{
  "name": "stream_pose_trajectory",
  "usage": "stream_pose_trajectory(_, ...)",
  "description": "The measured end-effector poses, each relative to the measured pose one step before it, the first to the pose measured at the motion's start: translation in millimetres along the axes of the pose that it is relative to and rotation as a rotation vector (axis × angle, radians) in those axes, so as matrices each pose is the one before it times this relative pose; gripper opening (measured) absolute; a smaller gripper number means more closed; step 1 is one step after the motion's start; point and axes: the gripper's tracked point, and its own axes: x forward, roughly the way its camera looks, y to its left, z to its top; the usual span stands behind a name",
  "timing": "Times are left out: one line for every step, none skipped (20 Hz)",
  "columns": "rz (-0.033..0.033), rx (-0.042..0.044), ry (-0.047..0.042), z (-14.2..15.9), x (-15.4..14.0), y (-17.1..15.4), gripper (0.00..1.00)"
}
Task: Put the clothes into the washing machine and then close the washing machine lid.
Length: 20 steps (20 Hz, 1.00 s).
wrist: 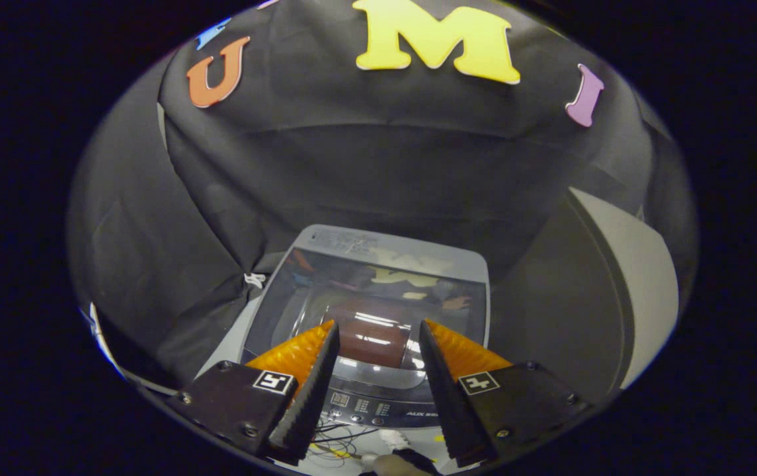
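As your tongs point(378, 330) hang above the scene in the gripper view, their fingers stand apart with nothing clamped between them. Beyond and below the fingertips sits the washing machine point(378, 311), its glass lid point(371, 297) lying flat and closed. Through the glass, between the two fingers, you see a reddish-brown cloth point(373, 340) inside the drum. The control panel point(378, 404) lies nearest you, between the finger bases.
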Motion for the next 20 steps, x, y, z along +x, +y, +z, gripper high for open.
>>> stream_pose_trajectory(0.01139, -0.00145, -0.03683, 7.75, -17.90, -1.86, 0.77)
stream_pose_trajectory(0.02422, 0.00509, -0.04749, 8.37, -19.35, 0.50, 0.77)
stream_pose_trajectory(0.01011, -0.00025, -0.05445, 12.22, -21.04, -2.01, 0.77)
stream_pose_trajectory(-0.00546, -0.00910, -0.05740, 15.79, -24.58, -8.09, 0.77)
stream_pose_trajectory(-0.00548, -0.00353, -0.06271, 20.40, -26.72, -10.41, 0.76)
stream_pose_trajectory(-0.00109, 0.00178, -0.06336, 14.99, -24.92, -5.70, 0.77)
stream_pose_trajectory(-0.01090, 0.00044, -0.05994, 16.21, -25.67, -9.24, 0.77)
stream_pose_trajectory(-0.01262, -0.00183, -0.06340, 17.98, -27.36, -13.59, 0.76)
stream_pose_trajectory(-0.01635, 0.00344, -0.06119, 16.95, -23.83, -12.42, 0.76)
stream_pose_trajectory(-0.01531, 0.00590, -0.05550, 13.50, -28.99, -13.12, 0.80)
stream_pose_trajectory(-0.01816, -0.00344, -0.06164, 14.01, -23.82, -14.98, 0.84)
stream_pose_trajectory(-0.02665, -0.00410, -0.05541, 15.94, -20.38, -16.55, 0.89)
stream_pose_trajectory(-0.02257, -0.00778, -0.06558, 17.60, -20.48, -17.26, 0.93)
stream_pose_trajectory(-0.01936, -0.00658, -0.04527, 12.68, -17.10, -18.36, 0.97)
stream_pose_trajectory(-0.02140, 0.00582, -0.02596, 6.82, -17.44, -16.76, 1.00)
stream_pose_trajectory(-0.01676, 0.00801, -0.00837, 4.14, -19.72, -17.61, 1.00)
stream_pose_trajectory(-0.01605, 0.00799, -0.00016, -2.88, -13.79, -19.28, 1.00)
stream_pose_trajectory(-0.00763, 0.01087, 0.00568, -8.47, -12.95, -16.72, 1.00)
stream_pose_trajectory(-0.00940, 0.01049, 0.00878, -12.76, -11.60, -17.31, 1.00)
stream_pose_trajectory(-0.00531, 0.00532, 0.00926, -16.72, -8.37, -17.45, 1.00)
